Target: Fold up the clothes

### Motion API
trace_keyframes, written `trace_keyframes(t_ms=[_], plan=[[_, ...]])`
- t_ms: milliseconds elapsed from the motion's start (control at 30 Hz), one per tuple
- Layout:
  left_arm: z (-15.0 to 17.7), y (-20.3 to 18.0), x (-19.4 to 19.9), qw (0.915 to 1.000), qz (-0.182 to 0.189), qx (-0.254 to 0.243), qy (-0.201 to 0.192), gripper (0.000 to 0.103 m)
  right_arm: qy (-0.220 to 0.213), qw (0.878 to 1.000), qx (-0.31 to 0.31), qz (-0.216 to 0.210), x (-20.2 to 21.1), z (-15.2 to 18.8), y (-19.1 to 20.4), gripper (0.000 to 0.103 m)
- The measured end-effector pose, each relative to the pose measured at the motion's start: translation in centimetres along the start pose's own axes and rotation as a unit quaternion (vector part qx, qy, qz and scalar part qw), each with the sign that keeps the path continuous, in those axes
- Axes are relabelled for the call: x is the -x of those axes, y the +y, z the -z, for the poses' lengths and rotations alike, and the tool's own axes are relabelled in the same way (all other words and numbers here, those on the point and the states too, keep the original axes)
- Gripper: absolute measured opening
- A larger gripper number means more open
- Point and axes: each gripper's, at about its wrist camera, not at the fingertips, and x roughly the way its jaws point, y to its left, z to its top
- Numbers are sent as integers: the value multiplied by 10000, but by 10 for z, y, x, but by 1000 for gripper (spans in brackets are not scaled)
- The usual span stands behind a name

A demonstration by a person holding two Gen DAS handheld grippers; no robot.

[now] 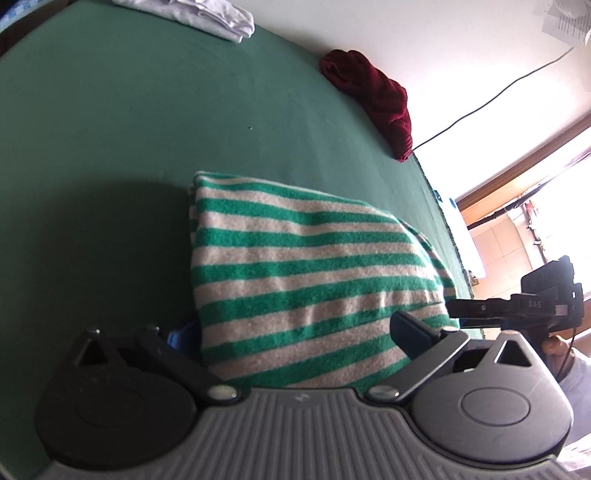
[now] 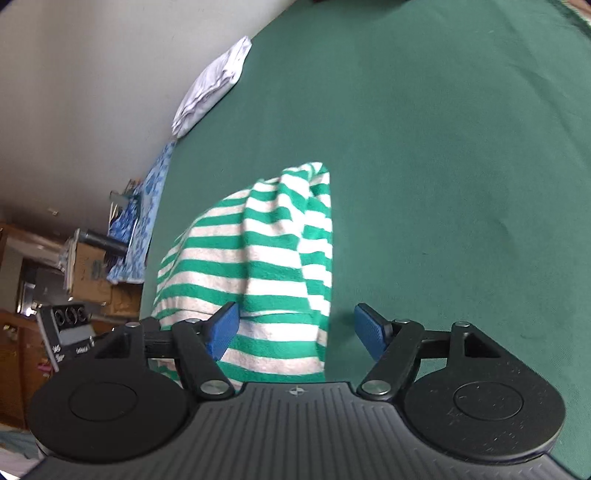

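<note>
1. Stripes fill the left wrist view: the green-and-white striped garment lies folded on the green table, bulging between the left gripper and its wide-spread jaws; whether the pads press it, I cannot tell. Folded white clothes and a maroon garment sit at the far edge.
2. Right wrist view: the right gripper stands wide open, left blue pad touching the garment's folds, right pad clear over bare cloth.
</note>
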Motion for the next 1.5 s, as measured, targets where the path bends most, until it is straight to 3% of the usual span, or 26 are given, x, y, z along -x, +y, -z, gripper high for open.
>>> trace_keyframes(t_ms=[167,200,267,400,433,533,600,633,700,1000,1100,1200,1367,1500], plan=[[-2,-10,-11,9997,26,-203,-122,102,135,9985,233,-471,-22,-6,9,74],[-3,-13,-14,9996,10,-237,-147,102,139,9979,320,-554,-26,-7,14,77],[-5,-19,-20,9993,-50,-342,-160,102,172,9963,526,-651,-35,-9,24,98],[-5,-20,-22,9991,2,-398,-168,102,251,9918,1145,-500,-40,-5,42,103],[-4,-16,-19,9993,79,-334,-171,102,240,9912,1188,-538,-39,-4,40,101],[-2,-3,-12,9992,324,-27,-211,102,109,9951,155,-972,-31,-9,7,91],[-1,4,-8,9986,460,150,-233,102,35,9925,-523,-1100,-26,-12,-14,77],[0,7,-7,9982,512,209,-234,102,74,9922,-581,-1097,-25,-12,-18,69],[-1,9,-5,9980,559,223,-195,102,91,9932,-470,-1064,-22,-11,-18,63],[-1,4,-9,9976,511,279,-383,100,-42,9943,-11,-1070,-25,-7,-7,63],[8,-3,-5,9976,237,256,-596,96,-185,9959,111,-877,-28,-3,-1,51],[10,-14,-5,9974,-142,206,-679,79,-185,9966,34,-799,-27,0,0,46],[-7,-28,10,9966,-381,101,-730,50,-231,9963,307,-763,-17,-2,18,40],[-42,-45,37,9949,-517,-314,-811,42,-306,9947,448,-870,-7,-18,48,39]])
